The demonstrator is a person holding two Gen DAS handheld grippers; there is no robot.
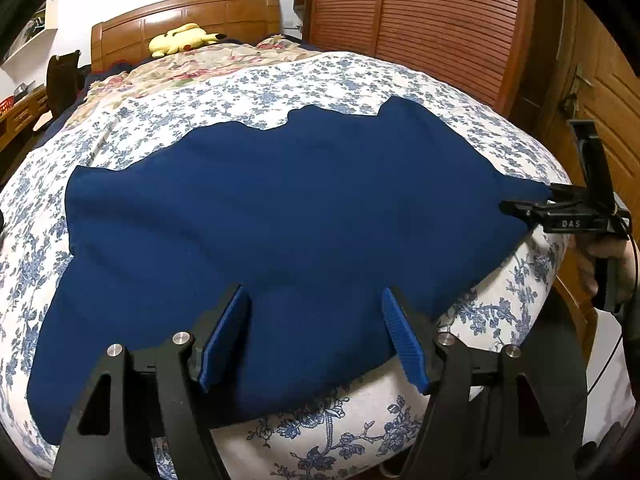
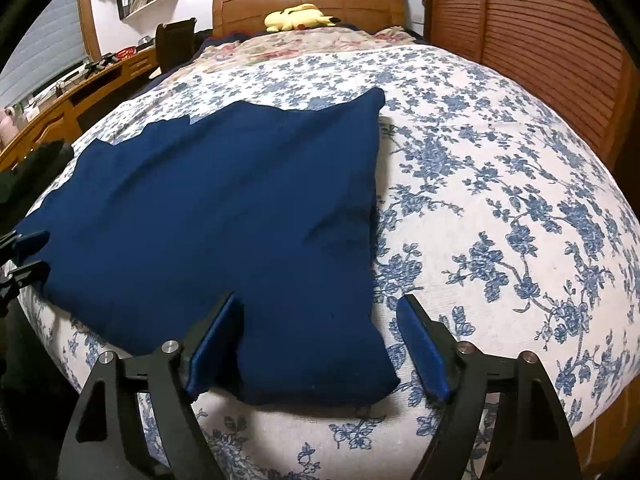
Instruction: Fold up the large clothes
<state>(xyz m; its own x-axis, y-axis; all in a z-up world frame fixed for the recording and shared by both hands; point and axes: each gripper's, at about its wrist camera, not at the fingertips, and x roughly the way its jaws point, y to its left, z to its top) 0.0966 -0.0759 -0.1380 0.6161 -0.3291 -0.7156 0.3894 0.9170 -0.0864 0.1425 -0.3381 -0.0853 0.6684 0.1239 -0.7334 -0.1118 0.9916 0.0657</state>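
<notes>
A large dark blue garment (image 1: 280, 208) lies spread flat on the bed with the blue-flowered sheet (image 1: 280, 80); it also shows in the right wrist view (image 2: 224, 208). My left gripper (image 1: 316, 308) is open, its blue pads straddling the garment's near hem. My right gripper (image 2: 320, 312) is open over the garment's near right corner, with cloth between the pads. In the left wrist view the right gripper (image 1: 532, 204) shows at the garment's right corner. The left gripper (image 2: 24, 252) shows at the left edge of the right wrist view.
A yellow plush toy (image 1: 184, 38) lies by the wooden headboard (image 1: 184, 12). A rose-patterned blanket (image 1: 192, 68) covers the bed's far end. A slatted wooden wardrobe (image 1: 420, 20) stands right of the bed, and a wooden desk (image 2: 80, 88) stands left of it.
</notes>
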